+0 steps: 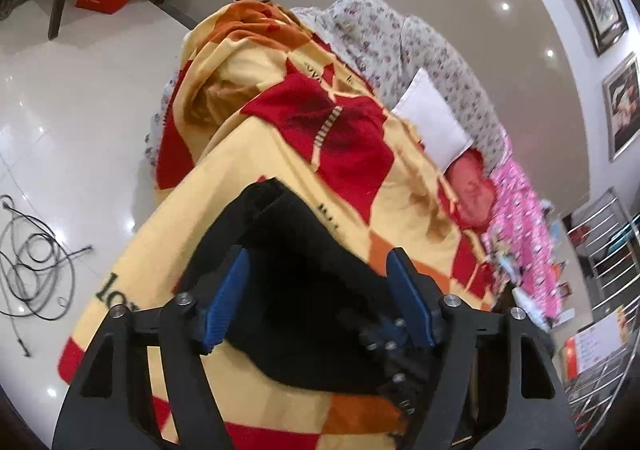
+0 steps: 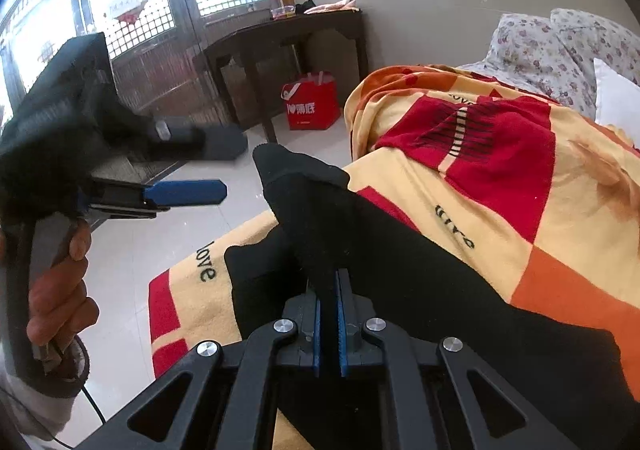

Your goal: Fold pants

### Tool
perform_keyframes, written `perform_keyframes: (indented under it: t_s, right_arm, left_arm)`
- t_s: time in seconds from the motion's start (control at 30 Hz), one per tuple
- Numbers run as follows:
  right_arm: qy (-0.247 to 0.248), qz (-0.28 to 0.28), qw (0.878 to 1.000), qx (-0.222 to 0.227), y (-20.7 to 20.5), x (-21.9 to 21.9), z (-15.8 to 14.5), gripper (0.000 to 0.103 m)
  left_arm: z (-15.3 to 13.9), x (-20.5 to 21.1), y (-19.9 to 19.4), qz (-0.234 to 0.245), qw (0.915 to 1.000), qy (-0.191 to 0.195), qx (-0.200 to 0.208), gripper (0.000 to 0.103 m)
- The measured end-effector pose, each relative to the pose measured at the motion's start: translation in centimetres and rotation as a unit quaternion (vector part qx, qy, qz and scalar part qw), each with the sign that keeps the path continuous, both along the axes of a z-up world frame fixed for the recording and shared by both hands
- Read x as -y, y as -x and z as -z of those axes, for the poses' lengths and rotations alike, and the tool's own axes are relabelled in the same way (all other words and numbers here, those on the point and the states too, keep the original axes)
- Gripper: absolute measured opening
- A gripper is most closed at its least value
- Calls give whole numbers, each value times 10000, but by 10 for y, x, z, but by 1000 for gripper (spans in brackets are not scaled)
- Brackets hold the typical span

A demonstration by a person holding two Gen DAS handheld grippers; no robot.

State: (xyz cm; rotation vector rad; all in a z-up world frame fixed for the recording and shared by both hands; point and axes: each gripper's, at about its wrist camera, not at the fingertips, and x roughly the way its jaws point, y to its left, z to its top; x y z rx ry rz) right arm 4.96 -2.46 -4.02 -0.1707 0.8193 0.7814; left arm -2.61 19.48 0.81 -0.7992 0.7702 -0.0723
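The black pants (image 2: 420, 274) lie on a yellow, red and orange blanket (image 2: 500, 186) on a bed. My right gripper (image 2: 330, 286) is shut on a raised fold of the pants, pinched between its blue pads (image 2: 344, 314). My left gripper (image 1: 316, 258) is open, its blue pads (image 1: 228, 290) wide apart over a bunched part of the pants (image 1: 296, 282), not closed on it. In the right wrist view the left gripper (image 2: 188, 192) shows at the left, open, held in a hand above the floor beside the bed.
Floral pillows (image 1: 392, 42) and a white pillow (image 1: 432, 118) lie at the bed's head, pink cloth (image 1: 520, 226) beside them. A red bag (image 2: 312, 102) stands by a dark table (image 2: 288, 46). Black cables (image 1: 36, 262) lie on the tiled floor. A metal rack (image 1: 608, 270) stands at right.
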Motion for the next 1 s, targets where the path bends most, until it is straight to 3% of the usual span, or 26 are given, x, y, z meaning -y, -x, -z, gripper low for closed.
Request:
perform_keyframes:
  t_s: [0.23,0.33,0.4,0.43,0.47,0.73,1.0]
  right_arm:
    - [-4,-25,10000,-28,-1,0,1,6]
    - [-2,-50,10000,-70,-1,0,2,6]
    - [-5,-86,9999,-76,1,-1,1,6]
    - [-28,-117,9999,-94,2,0,0,6]
    - [-60,-163,9998,-138,3,0,-1,6]
    - [-384,-527,9973,-340,28,0,-19,6]
    - [13,-472,9957,-796,31,-23,28,10]
  left_arm:
    - [22,7,-33,11,9987,-75,-513,76]
    - [26,10,-43,-9,9988,9,-482,75]
    - [25,12,-46,57,9989,-42,-457,51]
    - [24,14,-47,148,9988,-104,-461,26]
    - [21,17,-47,263,9985,-172,-449,18]
    - [5,15,-7,468,9976,-492,-111,14]
    - [51,11,0,40,9913,-1061,-778,14]
